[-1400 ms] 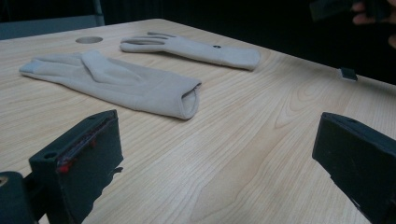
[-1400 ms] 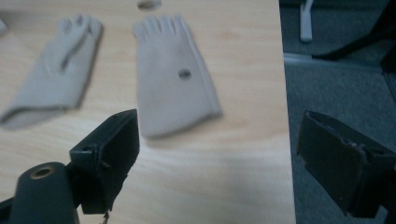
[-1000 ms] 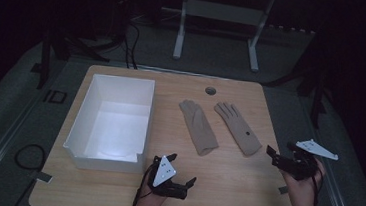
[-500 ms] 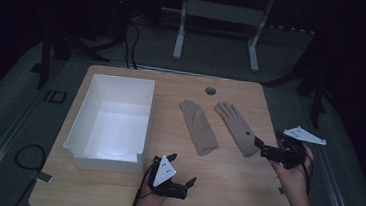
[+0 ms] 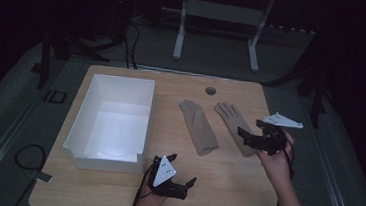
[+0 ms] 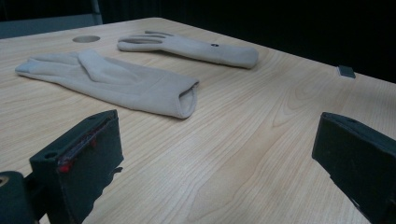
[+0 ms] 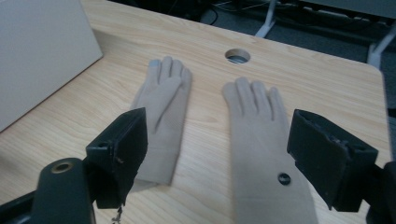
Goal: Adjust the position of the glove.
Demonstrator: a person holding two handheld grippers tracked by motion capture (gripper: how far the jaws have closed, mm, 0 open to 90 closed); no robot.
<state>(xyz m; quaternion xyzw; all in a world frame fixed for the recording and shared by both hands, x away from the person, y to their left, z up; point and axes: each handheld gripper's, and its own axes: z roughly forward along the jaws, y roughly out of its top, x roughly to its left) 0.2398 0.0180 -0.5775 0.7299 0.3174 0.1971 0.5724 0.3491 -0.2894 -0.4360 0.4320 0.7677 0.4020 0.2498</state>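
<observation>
two beige gloves lie flat on the table [image 5: 224,187], palms down, fingers pointing to the far edge, side by side but apart. right glove [image 5: 234,122] sits toward the right edge; left glove [image 5: 199,128] is nearer the middle, thumb folded over its palm. right gripper [image 5: 250,135] hangs just above the cuff end of the right glove, jaws spread wide; in the right gripper view the glove [image 7: 261,140] runs up between the two jaws, its small dark cuff button [image 7: 283,178] close in, so the approach looks lined up for a cuff grab, not closed on anything yet. left gripper [image 5: 180,185] rests low by the near edge, just in front of the white box [image 5: 84,119], jaws also wide apart and empty; its view looks across bare wood at the left glove's open cuff [image 6: 187,100], probably parked while the right hand works. box stands open at the left side, likely the drop spot. round hole [image 5: 210,91] near the far edge.
</observation>
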